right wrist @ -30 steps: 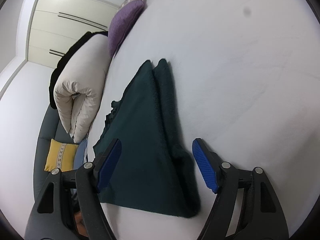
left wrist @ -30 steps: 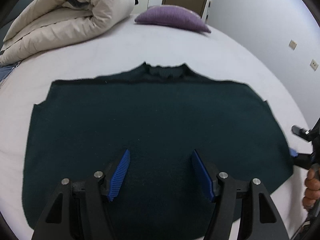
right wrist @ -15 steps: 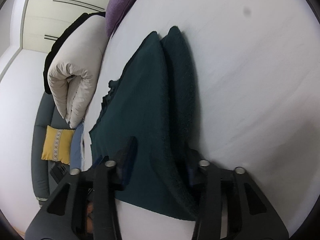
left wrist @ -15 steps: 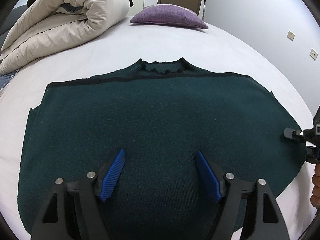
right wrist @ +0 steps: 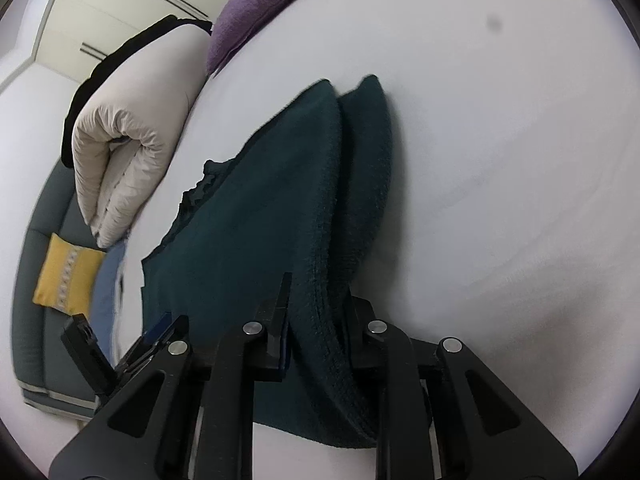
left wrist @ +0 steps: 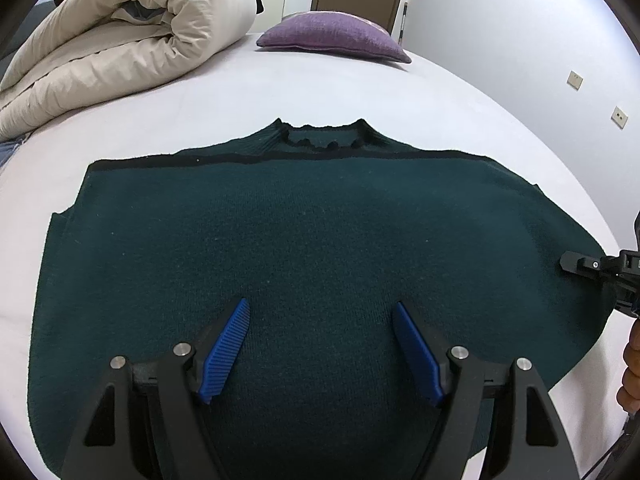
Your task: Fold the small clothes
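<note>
A dark green sweater (left wrist: 320, 232) lies flat on the white bed (left wrist: 400, 92), neck toward the far end. My left gripper (left wrist: 320, 308) is open just above the sweater's lower middle, with nothing pinched between its blue pads. At the sweater's right side edge my right gripper (right wrist: 320, 292) is closing its jaws, and the thick folded edge of the sweater (right wrist: 248, 216) is squeezed between them. From the left wrist view that right gripper (left wrist: 592, 268) shows at the frame's right border, with a person's hand (left wrist: 632, 364) below it.
A rolled beige duvet (left wrist: 120, 40) and a purple pillow (left wrist: 332, 36) lie at the head of the bed. A grey sofa with a yellow cushion (right wrist: 68, 276) stands beyond the bed's far side. White sheet stretches to the sweater's right (right wrist: 500, 160).
My right gripper's jaws have come together from wide apart onto the sweater's side edge, and the gripper has moved in over the fabric. The left gripper's jaws widened slightly.
</note>
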